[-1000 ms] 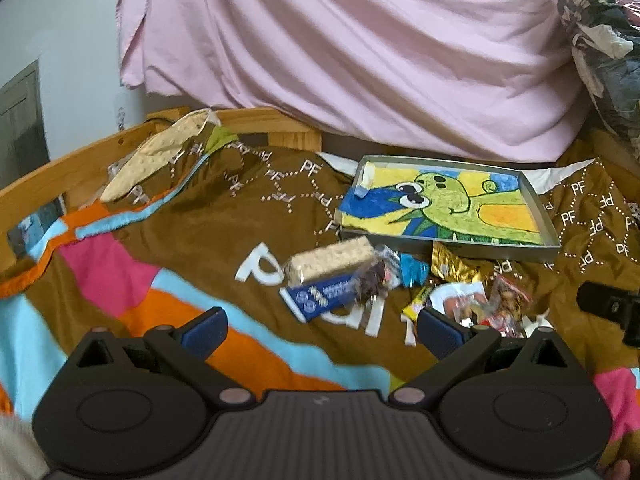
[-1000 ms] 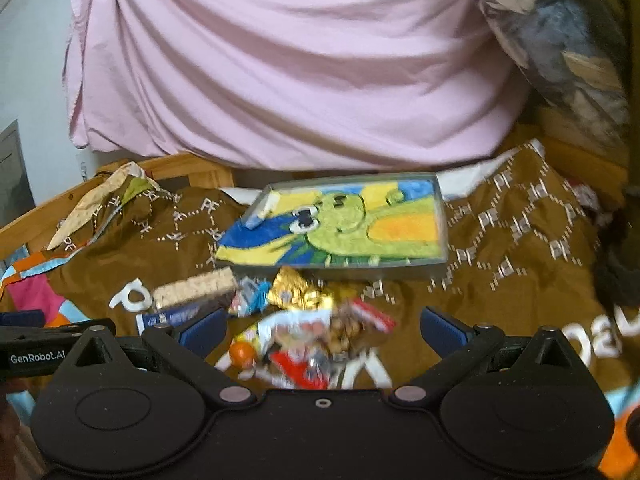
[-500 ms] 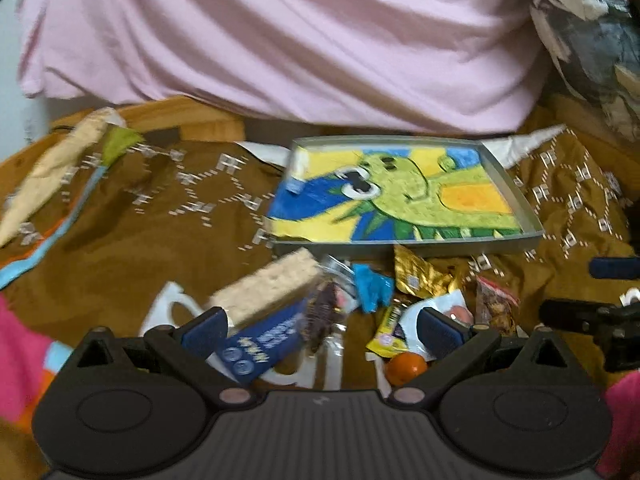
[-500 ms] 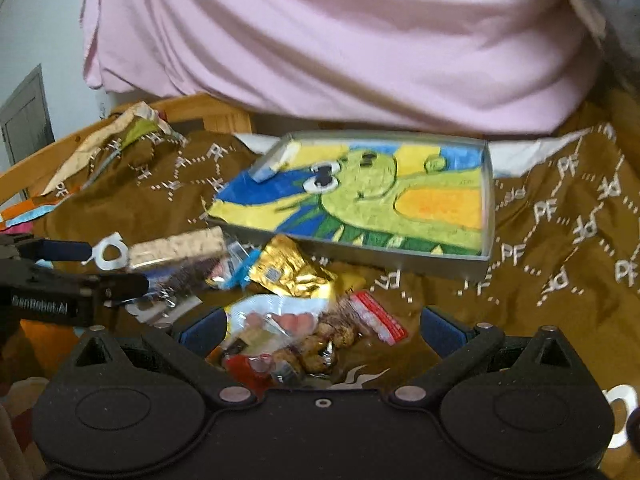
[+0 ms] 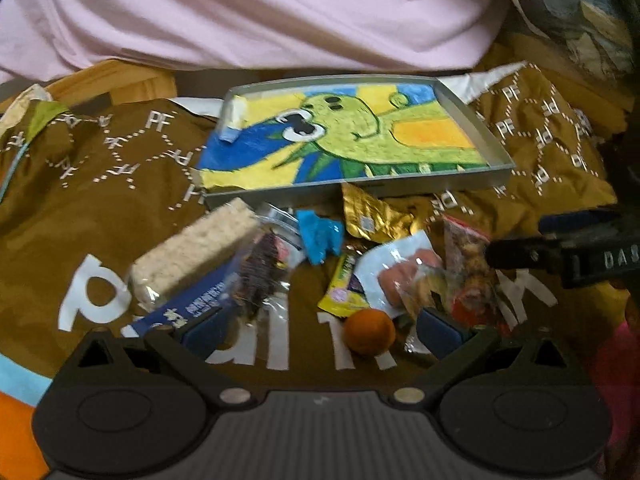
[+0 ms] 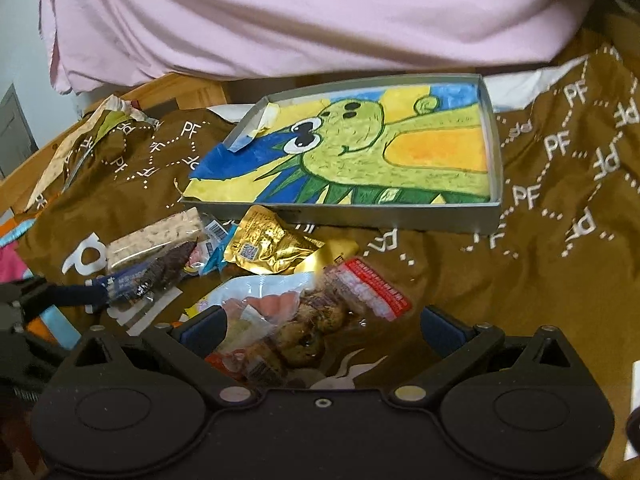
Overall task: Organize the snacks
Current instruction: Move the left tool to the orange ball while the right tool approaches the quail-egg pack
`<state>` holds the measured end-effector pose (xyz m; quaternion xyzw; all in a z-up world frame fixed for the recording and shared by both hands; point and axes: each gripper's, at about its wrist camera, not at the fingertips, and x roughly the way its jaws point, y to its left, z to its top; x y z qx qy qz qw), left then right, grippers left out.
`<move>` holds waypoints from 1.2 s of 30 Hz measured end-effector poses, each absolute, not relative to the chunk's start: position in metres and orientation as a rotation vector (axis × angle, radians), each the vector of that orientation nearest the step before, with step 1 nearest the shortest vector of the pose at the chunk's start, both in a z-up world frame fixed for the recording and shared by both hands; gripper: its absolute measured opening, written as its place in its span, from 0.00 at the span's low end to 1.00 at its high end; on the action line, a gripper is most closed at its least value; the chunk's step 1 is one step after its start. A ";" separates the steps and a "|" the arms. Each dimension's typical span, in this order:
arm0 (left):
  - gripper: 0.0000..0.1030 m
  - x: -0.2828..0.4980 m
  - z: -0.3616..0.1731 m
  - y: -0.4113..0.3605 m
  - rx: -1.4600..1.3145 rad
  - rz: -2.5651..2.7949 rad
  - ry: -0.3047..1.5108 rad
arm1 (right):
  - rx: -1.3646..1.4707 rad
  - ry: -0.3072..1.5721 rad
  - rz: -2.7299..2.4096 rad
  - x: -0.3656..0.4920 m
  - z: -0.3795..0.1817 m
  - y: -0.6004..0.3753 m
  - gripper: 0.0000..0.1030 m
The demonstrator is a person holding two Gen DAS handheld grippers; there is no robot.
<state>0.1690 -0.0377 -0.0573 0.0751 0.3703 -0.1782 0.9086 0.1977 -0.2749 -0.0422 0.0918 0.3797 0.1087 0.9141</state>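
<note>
1. Left wrist view: the snack pile (image 5: 320,264) lies on the brown bedspread (image 5: 120,184), just ahead of the left gripper (image 5: 320,330), with the tray (image 5: 496,174) beyond it. The cracker pack (image 5: 192,256) runs diagonally, its near end by the left finger. The orange ball (image 5: 370,332) sits between the wide-open, empty jaws.

2. Right wrist view: the right gripper (image 6: 322,330) is also spread wide, holding nothing. The cookie bag (image 6: 312,320) lies between its fingers, closest to this hand; the gold pouch (image 6: 268,246) lies farther on, towards the tray (image 6: 340,216).
</note>
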 end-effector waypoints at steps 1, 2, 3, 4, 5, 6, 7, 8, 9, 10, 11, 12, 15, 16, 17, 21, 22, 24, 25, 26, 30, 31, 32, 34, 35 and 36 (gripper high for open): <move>1.00 0.169 -0.058 -0.039 0.158 -0.382 0.769 | 0.205 0.792 0.229 0.200 -0.044 -0.274 0.99; 1.00 0.169 -0.059 -0.040 0.159 -0.395 0.772 | 0.221 0.802 0.233 0.203 -0.045 -0.274 0.99; 1.00 0.169 -0.060 -0.041 0.159 -0.409 0.773 | 0.234 0.813 0.235 0.205 -0.047 -0.274 0.99; 1.00 0.169 -0.060 -0.043 0.161 -0.423 0.774 | 0.244 0.824 0.236 0.207 -0.049 -0.274 0.99; 1.00 0.169 -0.061 -0.044 0.163 -0.437 0.778 | 0.255 0.835 0.235 0.209 -0.051 -0.274 0.99; 1.00 0.169 -0.062 -0.045 0.165 -0.445 0.782 | 0.262 0.847 0.231 0.212 -0.054 -0.274 0.99; 1.00 0.170 -0.063 -0.045 0.166 -0.450 0.785 | 0.265 0.855 0.227 0.213 -0.055 -0.273 0.99; 1.00 0.170 -0.065 -0.046 0.170 -0.451 0.791 | 0.264 0.863 0.223 0.215 -0.057 -0.272 0.99; 0.99 0.172 -0.067 -0.048 0.173 -0.453 0.797 | 0.261 0.868 0.221 0.215 -0.059 -0.271 0.98; 0.99 0.173 -0.069 -0.048 0.175 -0.457 0.804 | 0.259 0.874 0.219 0.216 -0.060 -0.270 0.98; 0.98 0.173 -0.070 -0.049 0.176 -0.460 0.809 | 0.259 0.880 0.219 0.217 -0.062 -0.269 0.98; 0.96 0.174 -0.071 -0.049 0.176 -0.462 0.813 | 0.258 0.885 0.219 0.217 -0.064 -0.267 0.97; 0.95 0.174 -0.072 -0.050 0.172 -0.478 0.815 | 0.232 0.909 0.213 0.214 -0.071 -0.260 0.92; 0.95 0.173 -0.072 -0.051 0.172 -0.482 0.813 | 0.219 0.903 0.216 0.213 -0.072 -0.259 0.91; 0.95 0.173 -0.072 -0.051 0.174 -0.485 0.813 | 0.217 0.902 0.220 0.212 -0.071 -0.259 0.87; 0.95 0.173 -0.071 -0.052 0.175 -0.490 0.817 | 0.268 0.926 0.242 0.212 -0.070 -0.266 0.73; 0.95 0.173 -0.071 -0.051 0.169 -0.492 0.819 | 0.264 0.930 0.247 0.211 -0.070 -0.266 0.69; 0.95 0.173 -0.068 -0.050 0.153 -0.494 0.821 | 0.257 0.939 0.259 0.209 -0.068 -0.267 0.64; 0.95 0.173 -0.067 -0.048 0.143 -0.492 0.820 | 0.252 0.942 0.261 0.208 -0.066 -0.267 0.61; 0.95 0.172 -0.065 -0.047 0.133 -0.488 0.819 | 0.249 0.945 0.263 0.207 -0.065 -0.268 0.59; 0.95 0.172 -0.061 -0.036 0.084 -0.442 0.809 | 0.259 0.949 0.272 0.198 -0.060 -0.273 0.53; 0.94 0.173 -0.061 -0.034 0.079 -0.434 0.809 | 0.271 0.947 0.273 0.196 -0.058 -0.276 0.51; 0.93 0.174 -0.061 -0.033 0.075 -0.427 0.807 | 0.290 0.945 0.275 0.193 -0.057 -0.279 0.48; 0.87 0.177 -0.061 -0.031 0.065 -0.427 0.804 | 0.333 0.941 0.269 0.188 -0.055 -0.285 0.47; 0.87 0.179 -0.061 -0.031 0.058 -0.426 0.804 | 0.354 0.942 0.265 0.185 -0.055 -0.288 0.45; 0.86 0.181 -0.062 -0.031 0.052 -0.431 0.803 | 0.364 0.947 0.260 0.184 -0.056 -0.289 0.44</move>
